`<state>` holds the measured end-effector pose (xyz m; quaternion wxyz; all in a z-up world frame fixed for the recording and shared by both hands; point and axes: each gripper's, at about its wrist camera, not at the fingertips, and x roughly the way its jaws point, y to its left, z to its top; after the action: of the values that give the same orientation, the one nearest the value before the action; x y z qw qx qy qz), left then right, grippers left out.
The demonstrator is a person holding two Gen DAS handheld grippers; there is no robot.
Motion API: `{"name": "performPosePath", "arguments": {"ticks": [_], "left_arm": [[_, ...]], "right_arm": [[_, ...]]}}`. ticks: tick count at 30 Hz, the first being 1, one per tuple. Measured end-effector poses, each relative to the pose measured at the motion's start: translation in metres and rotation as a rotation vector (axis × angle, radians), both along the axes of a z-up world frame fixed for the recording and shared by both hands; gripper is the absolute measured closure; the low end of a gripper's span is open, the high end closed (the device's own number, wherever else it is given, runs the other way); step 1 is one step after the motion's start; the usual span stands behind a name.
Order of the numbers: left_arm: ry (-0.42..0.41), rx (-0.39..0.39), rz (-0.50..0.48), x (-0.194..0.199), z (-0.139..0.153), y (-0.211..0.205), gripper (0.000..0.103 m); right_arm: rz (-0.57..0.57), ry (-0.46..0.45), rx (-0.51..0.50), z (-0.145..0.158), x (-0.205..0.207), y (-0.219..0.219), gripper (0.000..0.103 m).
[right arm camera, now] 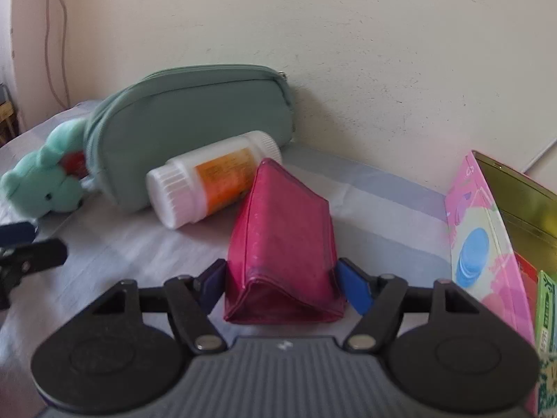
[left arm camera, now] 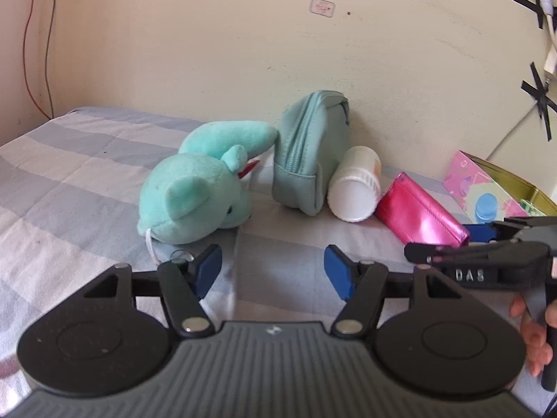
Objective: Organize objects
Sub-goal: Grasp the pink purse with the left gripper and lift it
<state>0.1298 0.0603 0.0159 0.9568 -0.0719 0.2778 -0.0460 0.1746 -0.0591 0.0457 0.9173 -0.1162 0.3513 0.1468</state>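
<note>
Left wrist view. Your left tongs (left arm camera: 273, 271) stand open over bare bed (left arm camera: 69, 160) sheet, nothing between the pads. At 11 o'clock of them lies the teal plush toy (left arm camera: 195, 191), on its side. At 12 o'clock the green zip pouch (left arm camera: 310, 153) stands on edge against the wall, likely propped there to stay upright. The white pill bottle (left arm camera: 355, 184) lies at 1 o'clock, touching the green zip pouch. The pink pouch (left arm camera: 421, 212) lies at 2 o'clock, with your right tongs (left arm camera: 487, 240) at its near end.

Right wrist view. Your right tongs (right arm camera: 280, 284) straddle the pink pouch (right arm camera: 283, 237), a pad at either flank of its near end; contact looks light at best, so reckon them open, not clamped. The white pill bottle (right arm camera: 212, 181) lies at 11 o'clock, behind the pink pouch. A pink box (right arm camera: 487, 230) stands at 3 o'clock in a gold tin (right arm camera: 515, 195), probably the sorting place.
</note>
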Motion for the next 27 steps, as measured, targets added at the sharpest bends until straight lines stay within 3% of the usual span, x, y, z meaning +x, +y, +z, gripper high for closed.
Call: {"name": "performPosePath", "arguments": {"ticks": [4, 10, 14, 17, 23, 27], "left_arm": [[-0.010, -0.003, -0.112, -0.010, 0.002, -0.013, 0.036], [-0.033, 0.085, -0.208, -0.030, 0.005, -0.046, 0.036], [-0.031, 0.118, -0.259, -0.038, 0.003, -0.059, 0.035], [-0.019, 0.114, -0.280, -0.042, 0.004, -0.063, 0.035], [0.015, 0.048, -0.321, -0.050, 0.006, -0.071, 0.031], [0.028, -0.047, -0.381, -0.059, 0.014, -0.076, 0.025]], "right_arm": [[0.115, -0.011, -0.009, 0.003, -0.074, -0.016, 0.034], [0.217, -0.027, -0.024, 0.010, -0.158, -0.061, 0.032], [0.134, -0.055, -0.020, 0.013, -0.178, -0.086, 0.030], [0.058, -0.058, 0.039, 0.013, -0.188, -0.105, 0.027], [0.006, -0.064, 0.069, 0.013, -0.201, -0.119, 0.025], [-0.002, -0.059, 0.089, 0.018, -0.210, -0.123, 0.025]]}}
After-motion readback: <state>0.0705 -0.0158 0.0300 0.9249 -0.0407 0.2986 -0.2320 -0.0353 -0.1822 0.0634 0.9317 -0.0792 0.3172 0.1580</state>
